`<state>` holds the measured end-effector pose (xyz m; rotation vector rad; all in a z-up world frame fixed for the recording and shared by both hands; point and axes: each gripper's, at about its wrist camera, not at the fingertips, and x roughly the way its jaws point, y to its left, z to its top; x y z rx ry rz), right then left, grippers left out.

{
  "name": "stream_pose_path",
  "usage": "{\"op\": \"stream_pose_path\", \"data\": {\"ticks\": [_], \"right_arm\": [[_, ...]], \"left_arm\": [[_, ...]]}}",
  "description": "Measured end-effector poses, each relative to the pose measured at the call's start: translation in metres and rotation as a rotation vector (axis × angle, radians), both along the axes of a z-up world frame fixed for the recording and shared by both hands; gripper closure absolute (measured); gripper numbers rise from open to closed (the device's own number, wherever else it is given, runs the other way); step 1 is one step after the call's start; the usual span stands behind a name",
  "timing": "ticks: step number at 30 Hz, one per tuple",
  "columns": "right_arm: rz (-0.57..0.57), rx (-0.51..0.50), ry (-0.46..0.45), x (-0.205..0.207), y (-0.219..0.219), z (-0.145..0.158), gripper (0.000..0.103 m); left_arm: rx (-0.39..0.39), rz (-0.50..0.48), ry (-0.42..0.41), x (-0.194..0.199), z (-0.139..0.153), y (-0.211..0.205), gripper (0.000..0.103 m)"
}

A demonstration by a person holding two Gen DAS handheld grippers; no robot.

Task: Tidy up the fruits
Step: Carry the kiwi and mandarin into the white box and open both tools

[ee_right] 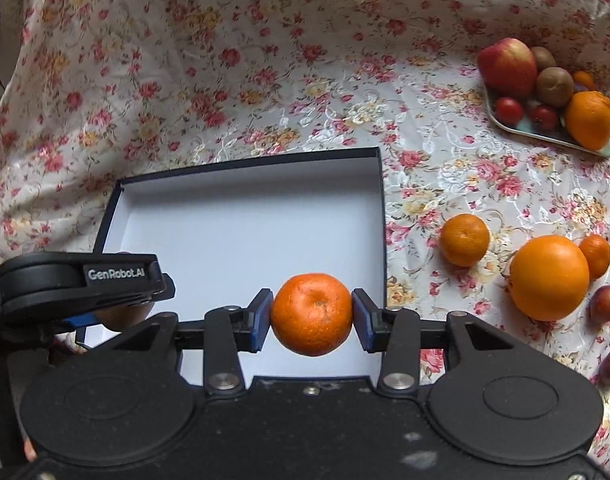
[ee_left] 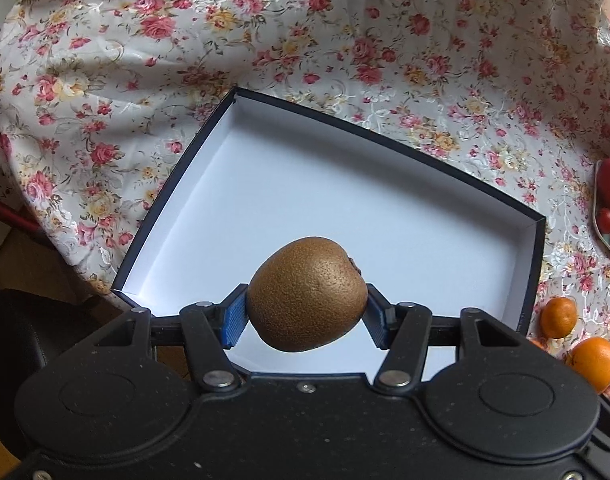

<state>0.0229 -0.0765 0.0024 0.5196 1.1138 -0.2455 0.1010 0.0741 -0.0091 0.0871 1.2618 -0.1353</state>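
From the left wrist, the left gripper (ee_left: 307,312) pinches a brown kiwi (ee_left: 307,294) between its blue pads, above the near edge of the open box (ee_left: 539,264). From the right wrist, the right gripper (ee_right: 312,317) clamps a mandarin (ee_right: 311,314) over the box's near-right corner; loose oranges (ee_right: 549,278) lie on the floral cloth (ee_right: 225,80) beside it.

We read only "GenRobot.AI", in pale letters on the black side of the left gripper (ee_right: 125,312).
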Motion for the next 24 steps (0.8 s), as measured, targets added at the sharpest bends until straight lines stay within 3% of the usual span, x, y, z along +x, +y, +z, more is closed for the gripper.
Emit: {"op": "stream_pose_path", "data": {"ticks": [3, 11, 24], "right_arm": [[0.055, -0.007, -0.003, 0.007, 0.003, -0.003, 0.058], [0.135, 0.092, 0.031, 0.015, 0.003, -0.013, 0.058], [0.158, 0.084, 0.04, 0.014, 0.006, -0.011, 0.058]], "left_arm": [[-0.035, 0.016, 0.026, 0.004, -0.002, 0.007, 0.041], [-0.062, 0.022, 0.044, 0.005, -0.004, 0.013, 0.041], [-0.042, 0.052, -0.069, 0.002, 0.01, 0.017, 0.042]]}}
